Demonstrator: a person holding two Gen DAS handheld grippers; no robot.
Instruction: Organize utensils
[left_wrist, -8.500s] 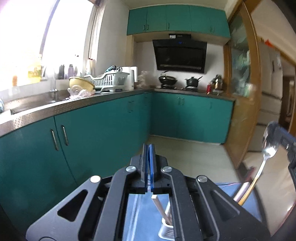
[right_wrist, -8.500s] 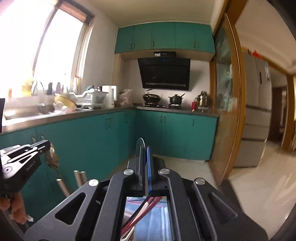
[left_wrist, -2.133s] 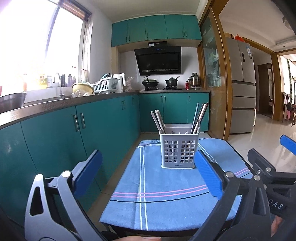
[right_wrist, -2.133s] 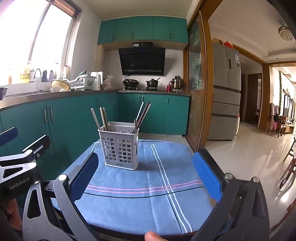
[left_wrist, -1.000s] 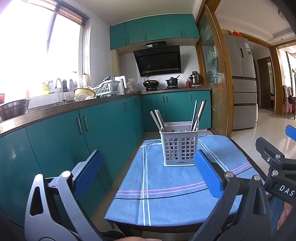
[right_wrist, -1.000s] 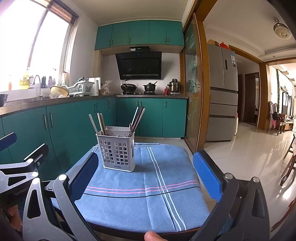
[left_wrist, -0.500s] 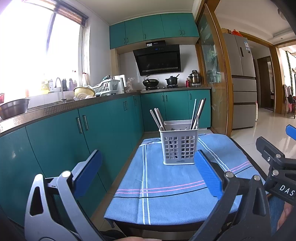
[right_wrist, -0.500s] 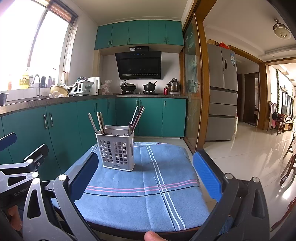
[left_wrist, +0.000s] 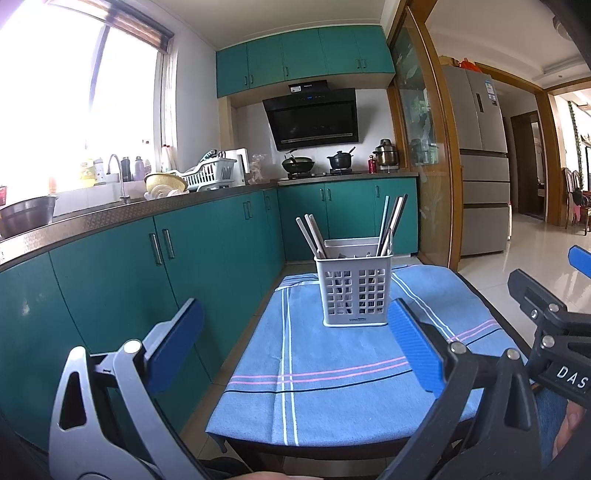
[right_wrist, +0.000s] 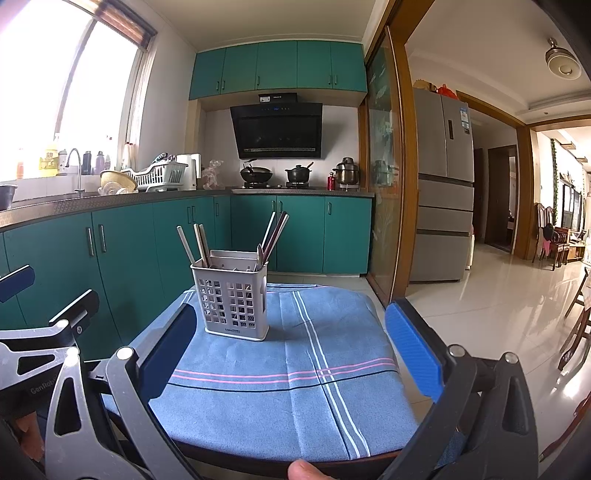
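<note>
Two grippers, one caddy, one cloth-covered table.

Left gripper (left_wrist: 291, 345): jaws spread wide, nothing between the blue pads, held off the near edge of the table toward its left corner.

Table (right_wrist: 236, 463): small, dark-rimmed, covered by a blue striped cloth (right_wrist: 277, 387). No loose cutlery shows on the cloth.

Utensil caddy (left_wrist: 354, 295): pale grey perforated plastic, upright, standing on the cloth toward the far edge, nearer the left side in the right wrist view. Well apart from both grippers.

Contents, left compartment: light-coloured chopsticks (left_wrist: 309, 232) leaning left. Right compartment: darker chopsticks (left_wrist: 393, 221) leaning right, with what looks like a spoon handle among them; the lower parts are hidden behind the grid wall.

Handling, as a judgement: the caddy is probably light and stiff, easily tipped by a sideways pull on the tall sticks; take it by a rim wall. The chopsticks are thin, rigid and likely slick; pinch one on the exposed upper shaft and lift straight up.

Right gripper (right_wrist: 288, 352): likewise released, pads wide apart and empty, off the near edge toward the right corner.

Status, as a judgement: sorting appears finished.
</note>
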